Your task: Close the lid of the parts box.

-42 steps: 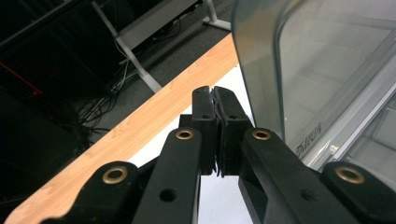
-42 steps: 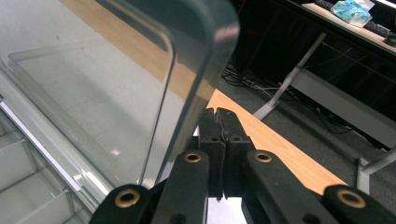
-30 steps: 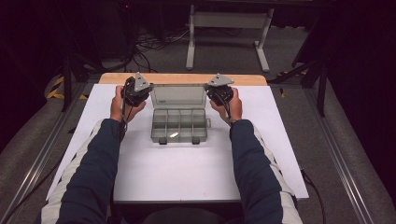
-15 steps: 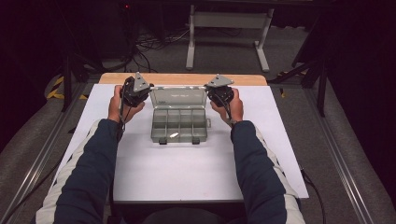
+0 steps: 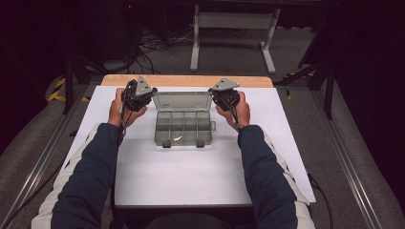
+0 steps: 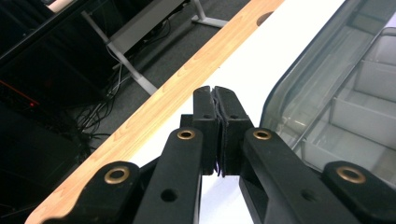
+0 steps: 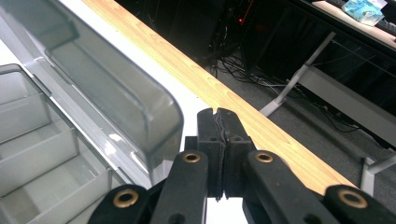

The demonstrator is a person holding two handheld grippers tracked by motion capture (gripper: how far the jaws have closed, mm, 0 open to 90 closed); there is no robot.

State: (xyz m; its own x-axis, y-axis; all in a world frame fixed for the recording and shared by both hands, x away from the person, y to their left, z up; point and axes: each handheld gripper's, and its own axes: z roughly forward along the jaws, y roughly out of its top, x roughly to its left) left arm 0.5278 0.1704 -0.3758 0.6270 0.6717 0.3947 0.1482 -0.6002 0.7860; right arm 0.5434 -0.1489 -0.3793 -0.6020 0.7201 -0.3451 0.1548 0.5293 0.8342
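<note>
I have both claws pressed shut with nothing between the jaws. In the left gripper view my left claw (image 6: 215, 100) has its two black jaws meeting along a thin seam, empty. The right claw (image 7: 217, 122) reads the same in the right gripper view: jaws together, nothing gripped.

The clear plastic organizer box (image 5: 183, 125) lies between the two claws on the white sheet (image 5: 191, 176) that covers the tabletop (image 5: 186, 80). Its lid (image 5: 182, 100) is swung open and stands up along the far side of the box, and the divided tray sits nearer to me than either claw. From the high view, my left claw (image 5: 154, 90) hangs just beside the lid's left end, and my right claw (image 5: 213, 91) just beside its right end. I cannot tell whether either tip touches the lid.

In the left gripper view the smoky lid (image 6: 322, 74) curves past to the right of the jaws, close by, with the tray's compartments beyond it. In the right gripper view the lid's rounded corner (image 7: 154, 116) sits just left of the jaws, apart from them by a narrow strip of white sheet.

One small pale piece (image 5: 177, 138) lies in a front compartment of the tray, nearer to me than both claws, roughly midway between them.
</note>
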